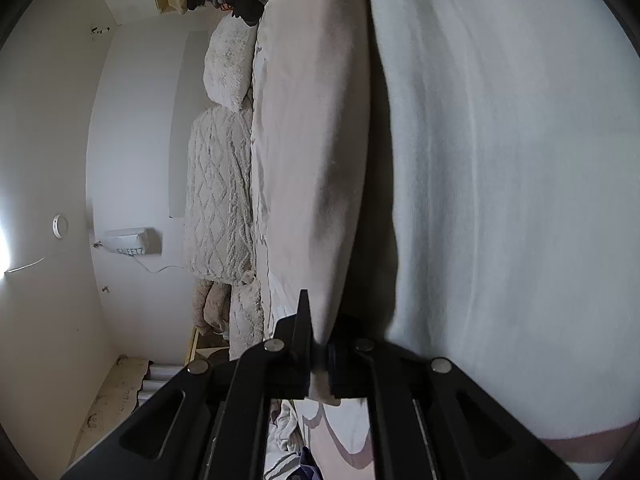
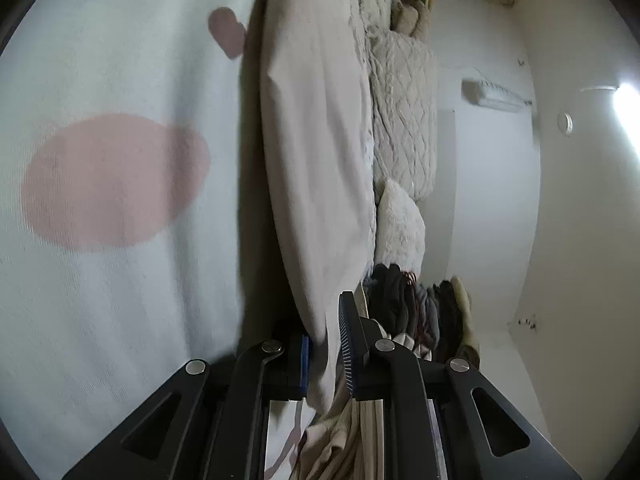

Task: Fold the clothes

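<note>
A pale beige garment (image 1: 312, 152) hangs stretched between both grippers; both views are rolled sideways. My left gripper (image 1: 320, 360) is shut on one edge of it. My right gripper (image 2: 324, 352) is shut on the other edge (image 2: 320, 152). The cloth runs up the middle of each view. Behind it lies a white bedsheet with pink blotches (image 2: 116, 180), which also fills the right of the left wrist view (image 1: 512, 200).
Quilted and fluffy cream pillows (image 1: 220, 196) sit at the bed's head against a white wall. Dark clothes hang on a rail (image 2: 416, 304). More crumpled clothes (image 2: 348, 432) lie below the right gripper. A wall unit (image 1: 132, 242) is mounted nearby.
</note>
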Tool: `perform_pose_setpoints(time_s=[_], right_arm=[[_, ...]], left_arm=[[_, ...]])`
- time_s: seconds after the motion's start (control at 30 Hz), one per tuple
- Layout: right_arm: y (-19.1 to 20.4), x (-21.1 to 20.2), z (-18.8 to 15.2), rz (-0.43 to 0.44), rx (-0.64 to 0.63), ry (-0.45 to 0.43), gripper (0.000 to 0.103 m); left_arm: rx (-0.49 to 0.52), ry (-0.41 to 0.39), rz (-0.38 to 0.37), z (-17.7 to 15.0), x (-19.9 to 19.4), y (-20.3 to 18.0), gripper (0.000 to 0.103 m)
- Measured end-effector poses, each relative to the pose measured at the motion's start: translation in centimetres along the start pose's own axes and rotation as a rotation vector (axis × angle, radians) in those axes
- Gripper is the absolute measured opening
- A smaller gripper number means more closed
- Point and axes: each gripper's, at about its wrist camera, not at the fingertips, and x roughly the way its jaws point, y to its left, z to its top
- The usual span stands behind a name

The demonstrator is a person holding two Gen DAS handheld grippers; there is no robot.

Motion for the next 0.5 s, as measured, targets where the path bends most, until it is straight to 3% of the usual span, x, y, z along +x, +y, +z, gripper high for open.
perform_pose_setpoints(time_s=[0.1, 0.13, 0.2, 0.33, 0.5], right_arm=[[-0.7, 0.8, 0.3, 0.034, 0.007, 0.010, 0.016], [-1.1, 1.1, 0.5, 0.051, 0.016, 0.018, 0.008], [-1.9, 1.8, 0.7, 0.082, 0.037, 0.035, 0.005], [-5.3, 2.2, 1.1, 0.099, 0.117, 0.055, 0.004], [-14.9, 3.9, 2.0, 0.027, 0.235, 0.070, 0.003]], left_arm=[[-0.100, 0.044, -0.079, -0.3, 0.7, 1.3, 0.004], [-0.157, 0.071, -0.109, -0.7, 1.1, 2.1, 0.003], [-0.241, 0.108, -0.138, -1.4, 1.8, 3.7, 0.003], [-0.337, 0.129, -0.130, -1.9, 2.4, 7.0, 0.003], [-0.546, 0.141, -0.042, -1.8, 2.9, 16.6, 0.003]])
